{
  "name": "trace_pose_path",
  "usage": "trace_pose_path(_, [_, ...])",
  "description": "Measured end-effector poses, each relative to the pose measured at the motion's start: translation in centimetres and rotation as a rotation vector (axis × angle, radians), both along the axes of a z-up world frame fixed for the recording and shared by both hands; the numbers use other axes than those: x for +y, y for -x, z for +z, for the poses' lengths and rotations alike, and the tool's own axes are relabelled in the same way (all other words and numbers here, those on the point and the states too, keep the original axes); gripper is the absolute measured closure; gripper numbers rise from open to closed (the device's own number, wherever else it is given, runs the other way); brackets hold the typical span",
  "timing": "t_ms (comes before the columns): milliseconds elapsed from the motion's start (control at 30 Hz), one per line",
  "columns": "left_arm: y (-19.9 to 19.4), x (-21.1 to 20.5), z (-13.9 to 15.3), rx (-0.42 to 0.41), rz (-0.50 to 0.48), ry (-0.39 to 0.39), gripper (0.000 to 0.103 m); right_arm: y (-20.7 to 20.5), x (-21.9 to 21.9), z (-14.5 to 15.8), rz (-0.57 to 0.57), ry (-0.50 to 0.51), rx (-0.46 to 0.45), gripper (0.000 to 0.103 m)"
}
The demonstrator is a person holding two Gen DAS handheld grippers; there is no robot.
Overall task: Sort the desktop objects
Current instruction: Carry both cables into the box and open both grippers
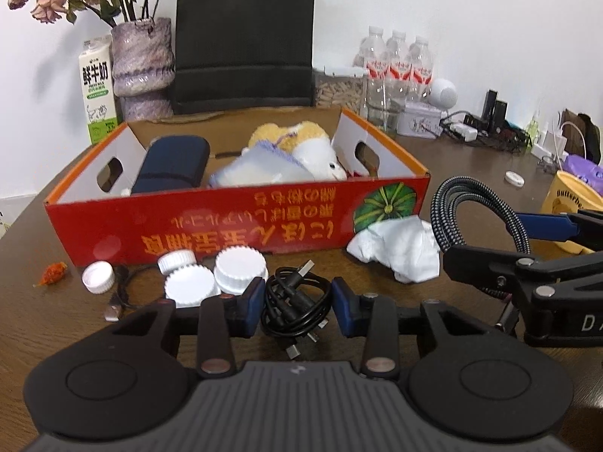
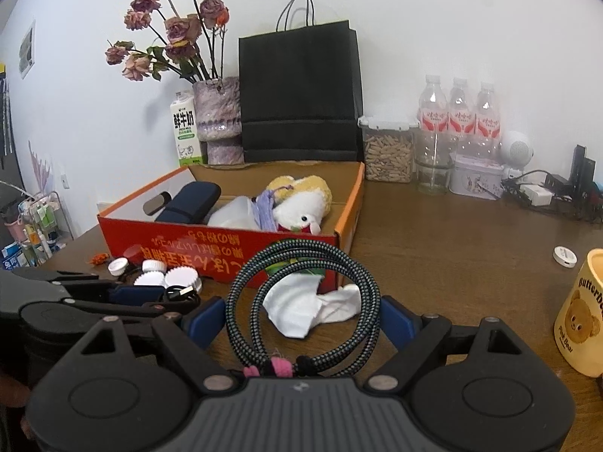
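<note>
Cables are the things in hand here, and the biggest item is the red cardboard box (image 1: 211,222) on the desk (image 2: 471,263), which already holds a dark blue case (image 1: 171,167), a plush toy (image 1: 301,147) and a pale plastic bag (image 1: 256,169). The braided cable (image 2: 301,301), a stiff, springy coil tied with pink straps, stands between the right tongs (image 2: 301,320); their pads appear closed on its sides. The thin black cable (image 1: 294,301) is light, limp and likely to uncoil, best pinched across the whole bundle; the left tongs (image 1: 297,307) look clamped on it at the desk. White bottle caps (image 1: 211,275) lie beside it.
</note>
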State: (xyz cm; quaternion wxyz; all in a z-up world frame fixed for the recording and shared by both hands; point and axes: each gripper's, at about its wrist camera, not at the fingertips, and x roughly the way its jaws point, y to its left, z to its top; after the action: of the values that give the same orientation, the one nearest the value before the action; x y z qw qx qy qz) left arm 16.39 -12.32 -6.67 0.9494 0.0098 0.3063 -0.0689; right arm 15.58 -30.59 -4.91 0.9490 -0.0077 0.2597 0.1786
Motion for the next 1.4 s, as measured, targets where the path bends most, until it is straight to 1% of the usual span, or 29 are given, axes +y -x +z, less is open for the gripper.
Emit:
trace_pose_path(200, [0.0, 1.0, 1.6, -0.048, 0.003, 0.019, 0.064, -0.1, 1.3, 1.6, 0.002, 0.009, -0.041, 0.016])
trace_pose_path(400, [-0.7, 2.4, 3.4, -0.108, 0.013, 0.037, 0.064, -1.2, 3.0, 3.5, 0.007, 0.024, -0.081, 0.016])
trace_pose_path(600, [-2.5, 3.6, 5.1, -0.155, 0.029, 0.052, 0.064, -3.4, 5.0, 5.4, 0.008, 0.029, -0.117, 0.016])
trace_pose_path(800, [-5.5, 5.5, 6.3, -0.178, 0.048, 0.086, 0.064, -6.7, 6.5, 6.6, -0.003, 0.018, -0.134, 0.016])
trace_pose_path(933, [-7.7, 6.4, 6.4, -0.177, 0.055, 0.094, 0.064, -9.0, 7.2, 6.5, -0.008, 0.008, -0.126, 0.016])
trace_pose_path(1100, [-10.4, 7.0, 5.7, -0.157, 0.063, 0.105, 0.064, -11.8, 7.6, 5.8, -0.005, -0.001, -0.11, 0.016])
trace_pose_path(1267, [-13.3, 7.1, 4.4, -0.119, 0.068, 0.108, 0.064, -14.5, 7.7, 4.5, -0.003, 0.011, -0.078, 0.016])
trace_pose_path(1400, [-14.8, 7.1, 3.3, -0.084, 0.068, 0.097, 0.064, -16.1, 8.1, 3.6, -0.006, 0.038, -0.06, 0.016])
